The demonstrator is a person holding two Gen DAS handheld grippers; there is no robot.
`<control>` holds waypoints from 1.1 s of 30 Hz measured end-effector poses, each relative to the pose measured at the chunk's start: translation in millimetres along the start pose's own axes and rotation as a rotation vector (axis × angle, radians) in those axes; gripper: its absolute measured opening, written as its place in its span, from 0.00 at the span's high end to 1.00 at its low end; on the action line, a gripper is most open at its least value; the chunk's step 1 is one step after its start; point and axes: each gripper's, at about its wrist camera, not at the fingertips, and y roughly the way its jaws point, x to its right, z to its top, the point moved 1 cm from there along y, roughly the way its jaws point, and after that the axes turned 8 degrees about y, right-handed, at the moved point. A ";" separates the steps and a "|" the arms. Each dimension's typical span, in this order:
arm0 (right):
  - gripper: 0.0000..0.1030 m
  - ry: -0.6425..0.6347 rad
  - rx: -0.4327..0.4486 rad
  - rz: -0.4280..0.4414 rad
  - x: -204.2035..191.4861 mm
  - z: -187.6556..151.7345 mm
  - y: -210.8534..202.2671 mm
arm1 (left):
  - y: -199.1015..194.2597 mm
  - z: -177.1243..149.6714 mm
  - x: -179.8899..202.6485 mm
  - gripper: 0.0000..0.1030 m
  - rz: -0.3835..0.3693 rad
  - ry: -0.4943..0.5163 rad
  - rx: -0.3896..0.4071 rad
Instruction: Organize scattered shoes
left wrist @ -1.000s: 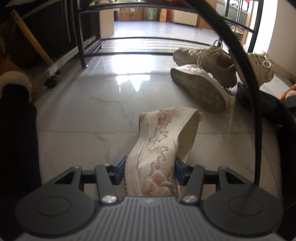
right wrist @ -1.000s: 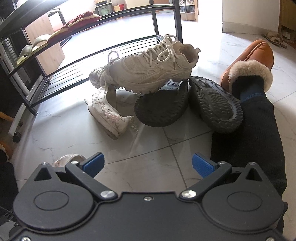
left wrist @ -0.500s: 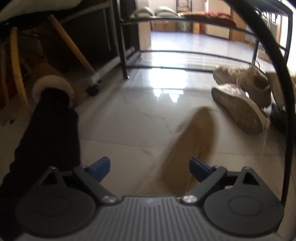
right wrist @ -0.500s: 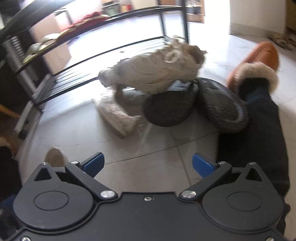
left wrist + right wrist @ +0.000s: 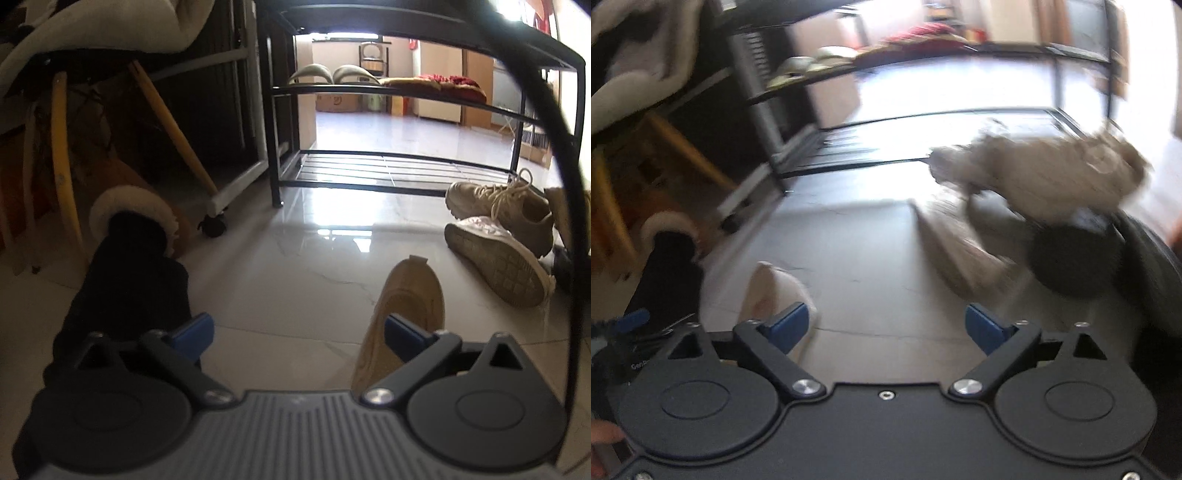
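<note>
From my remote station I note the left gripper [image 5: 297, 334] with its jaws spread wide, having just been opening; nothing is pressed between them. The embroidered cloth shoe [image 5: 404, 314] lies free on the marble floor [image 5: 295, 251], at about five o'clock in the left wrist view, partly behind the right-hand blue pad; whether it touches that pad I cannot tell. At three o'clock a pink-white sneaker [image 5: 495, 262] lies on its side, sole toward the camera, with a beige laced sneaker [image 5: 502, 206] just behind it. The black shoe rack [image 5: 388, 166] stands at twelve o'clock, its lowest shelf bare, with pale shoes and a red pair on the shelf above. At nine o'clock I see the person's dark trouser leg [image 5: 125, 280] ending in a fleece-lined brown slipper [image 5: 140, 206]. The right gripper [image 5: 884, 328] has jaws parted and has just been closing somewhat, with only floor between them; its view is blurred. The cloth shoe sits there at eight o'clock beside the left-hand pad, and dark upturned soles [image 5: 1071, 262] lie at three o'clock.
</note>
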 end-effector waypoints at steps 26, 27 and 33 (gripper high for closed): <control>0.83 0.005 -0.162 0.010 -77.3 -22.0 111.2 | 3.1 -10.6 -25.4 0.01 -0.008 -0.117 -0.006; 0.83 0.006 -0.165 0.003 -77.9 -22.3 113.7 | 4.0 -11.0 -25.1 0.01 -0.004 -0.114 -0.012; 0.85 -0.061 -0.211 -0.058 -86.8 -28.7 125.0 | 5.1 -10.9 -28.6 0.01 0.006 -0.133 -0.015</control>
